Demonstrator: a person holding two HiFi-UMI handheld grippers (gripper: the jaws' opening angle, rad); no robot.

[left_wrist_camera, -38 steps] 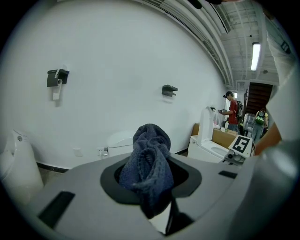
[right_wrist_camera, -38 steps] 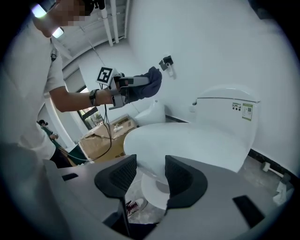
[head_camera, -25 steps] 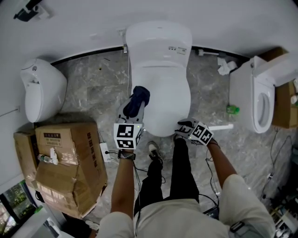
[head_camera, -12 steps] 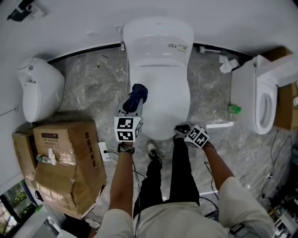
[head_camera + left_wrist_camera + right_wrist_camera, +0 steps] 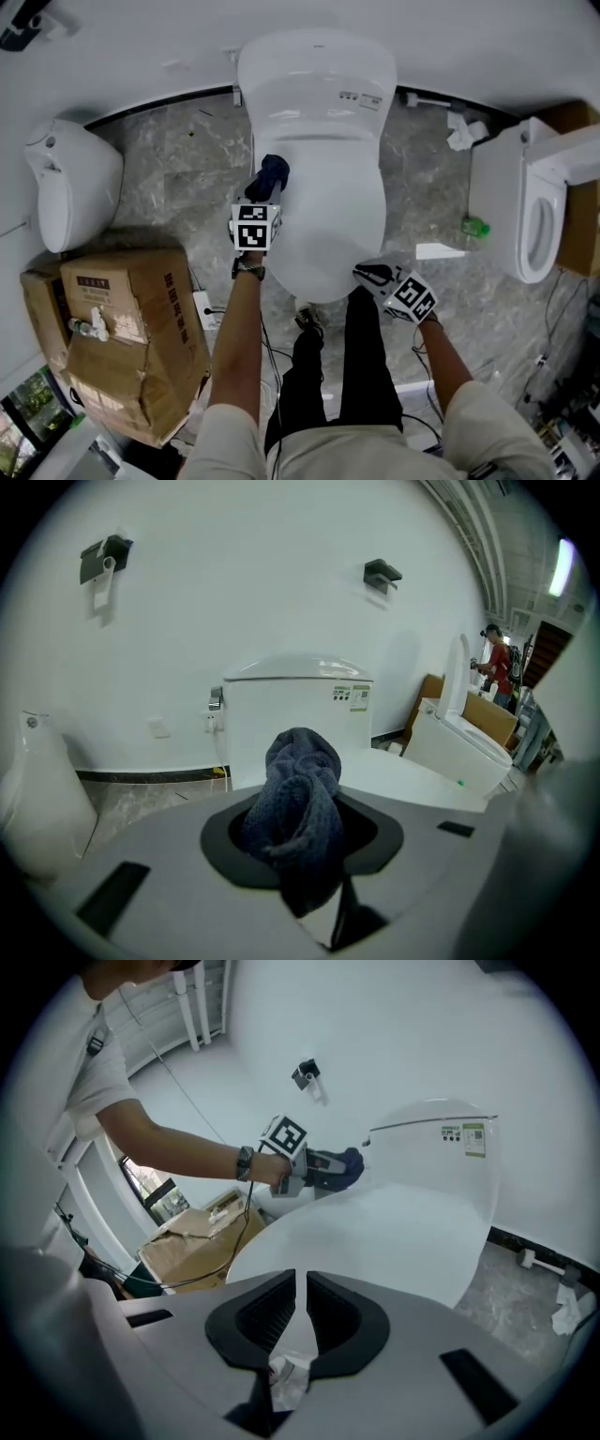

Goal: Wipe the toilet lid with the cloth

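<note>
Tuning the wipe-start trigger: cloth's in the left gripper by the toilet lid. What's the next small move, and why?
Probably ease the left gripper down until the cloth presses flat on the toilet lid, then sweep right. Its jaws are clamped on the bunched cloth at the lid's left rear edge; contact can't be confirmed, and nearly all the lid lies to its right.

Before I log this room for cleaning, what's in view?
toilet, lid closed: one, white, centre against wall
second toilet, lid raised: one, white, right
ceramic fixture: one, white, left floor
cardboard boxes: at least two, brown, lower left
crumpled paper: one, white, floor by wall, right
object: one, green, floor by second toilet
cloth: one, dark blue, at lid's left edge
left gripper: one, grey, shut on cloth
right gripper: one, grey, lid's front right edge, jaws just closed, nothing between
</note>
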